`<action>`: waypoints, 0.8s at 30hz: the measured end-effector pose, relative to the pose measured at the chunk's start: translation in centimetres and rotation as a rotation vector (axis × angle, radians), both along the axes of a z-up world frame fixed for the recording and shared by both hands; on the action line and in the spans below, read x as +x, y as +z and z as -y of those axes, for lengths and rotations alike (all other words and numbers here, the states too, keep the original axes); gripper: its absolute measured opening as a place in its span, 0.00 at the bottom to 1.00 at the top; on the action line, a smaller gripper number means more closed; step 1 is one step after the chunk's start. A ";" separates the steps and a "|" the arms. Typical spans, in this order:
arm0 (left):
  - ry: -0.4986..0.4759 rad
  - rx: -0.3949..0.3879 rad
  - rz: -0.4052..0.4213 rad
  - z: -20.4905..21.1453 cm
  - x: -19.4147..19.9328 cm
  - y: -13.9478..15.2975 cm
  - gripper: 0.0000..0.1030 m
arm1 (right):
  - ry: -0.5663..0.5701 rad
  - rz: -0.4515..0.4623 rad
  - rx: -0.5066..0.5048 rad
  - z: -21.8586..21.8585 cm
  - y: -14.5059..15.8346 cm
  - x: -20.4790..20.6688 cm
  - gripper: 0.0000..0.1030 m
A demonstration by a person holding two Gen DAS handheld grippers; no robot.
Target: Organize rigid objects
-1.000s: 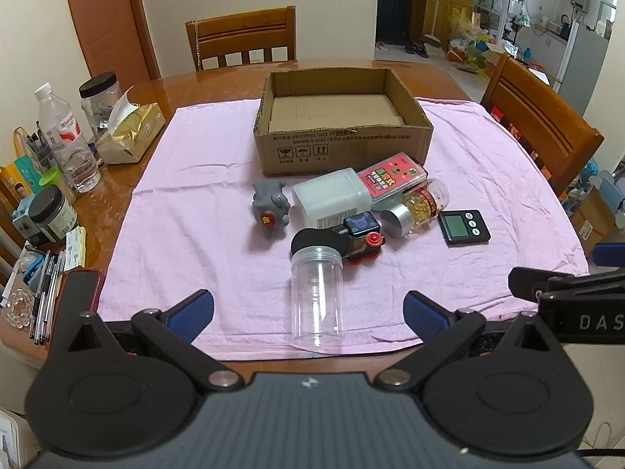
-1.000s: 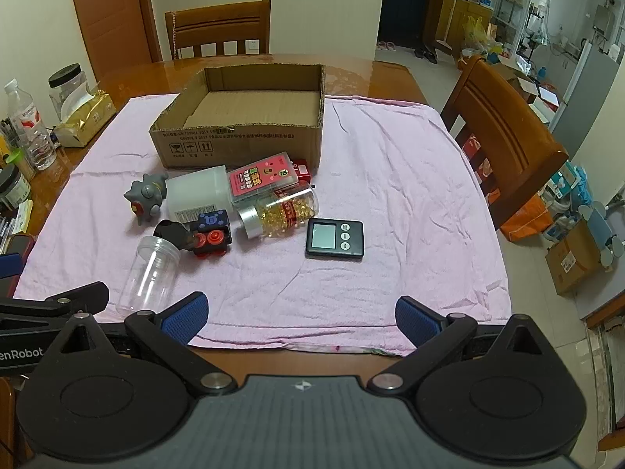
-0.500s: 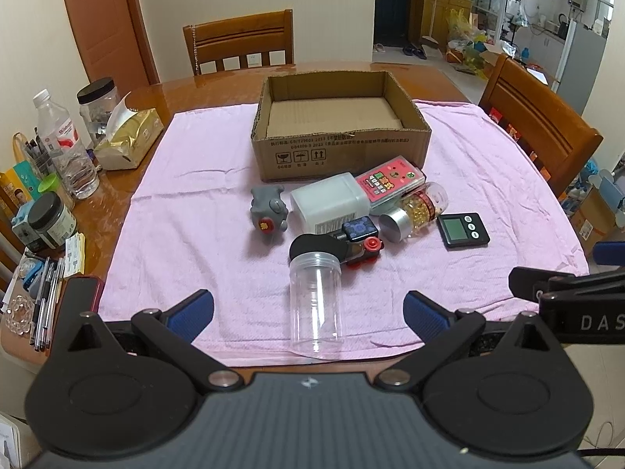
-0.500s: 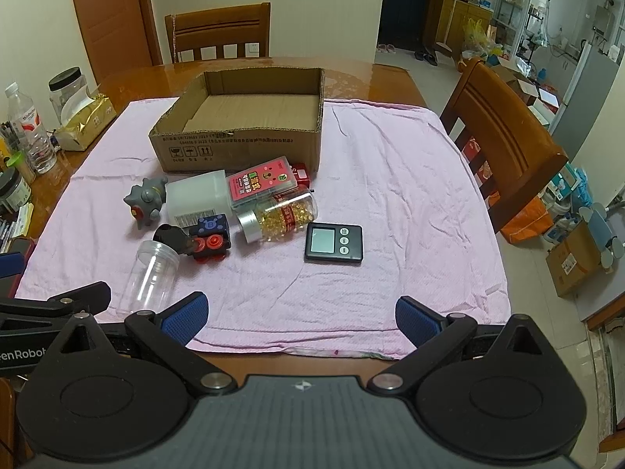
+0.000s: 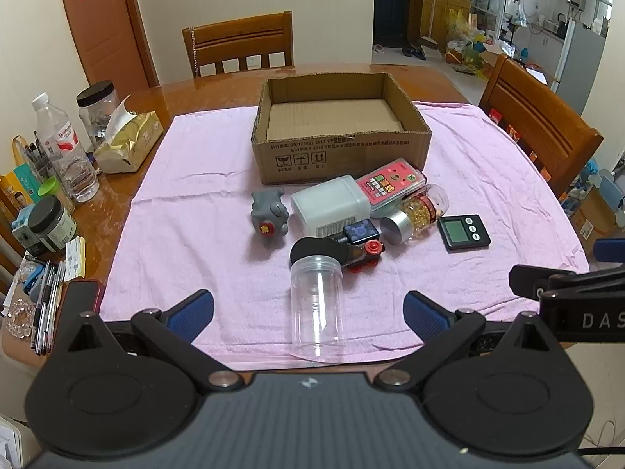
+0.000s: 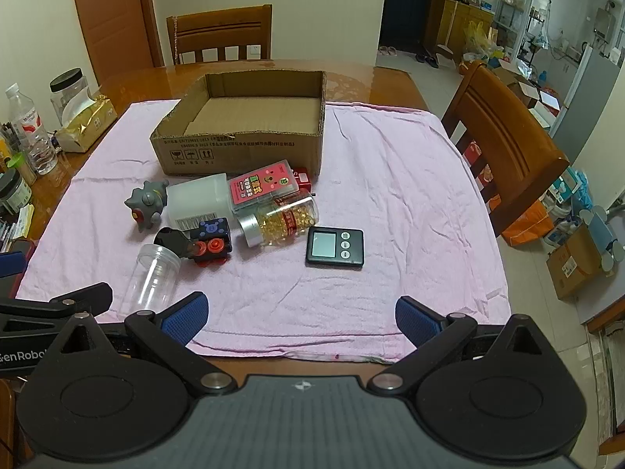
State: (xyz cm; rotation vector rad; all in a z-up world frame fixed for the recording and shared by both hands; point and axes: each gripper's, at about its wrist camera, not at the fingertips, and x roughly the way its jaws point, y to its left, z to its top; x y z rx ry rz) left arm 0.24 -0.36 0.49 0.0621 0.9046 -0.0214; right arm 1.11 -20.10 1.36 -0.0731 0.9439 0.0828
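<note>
An empty cardboard box (image 5: 341, 156) (image 6: 242, 152) stands on a pink cloth (image 5: 187, 195) (image 6: 390, 195). In front of it lie a clear plastic jar (image 5: 317, 308) (image 6: 154, 277), a grey spiky toy (image 5: 268, 215) (image 6: 147, 203), a white container (image 5: 330, 205) (image 6: 197, 199), a pink case (image 5: 390, 184) (image 6: 262, 187), a capsule bottle (image 5: 416, 215) (image 6: 283, 221), a blue-and-red toy (image 5: 361, 242) (image 6: 211, 240) and a black timer (image 5: 463, 231) (image 6: 335, 251). My left gripper (image 5: 308, 310) is open just short of the clear jar. My right gripper (image 6: 300, 314) is open at the cloth's near edge, empty.
Wooden chairs stand behind (image 5: 238, 45) and to the right (image 5: 535, 125) of the table. On the left edge are a water bottle (image 5: 62, 148), black-lidded jars (image 5: 97, 111), a tissue pack (image 5: 129, 140), pens (image 5: 47, 305) and a phone (image 5: 80, 297).
Both grippers have risen and pulled back slightly, so the objects sit a little higher in view. Nothing on the cloth has moved.
</note>
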 end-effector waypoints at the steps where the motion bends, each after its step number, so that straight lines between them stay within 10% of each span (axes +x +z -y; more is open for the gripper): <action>1: 0.000 0.000 0.002 0.0 0.0 0.0 0.99 | 0.001 0.002 -0.001 0.0 0.0 0.0 1.00; 24: -0.011 0.005 0.024 0.1 0.0 0.2 0.99 | 0.005 0.024 -0.002 0.1 0.3 0.0 1.00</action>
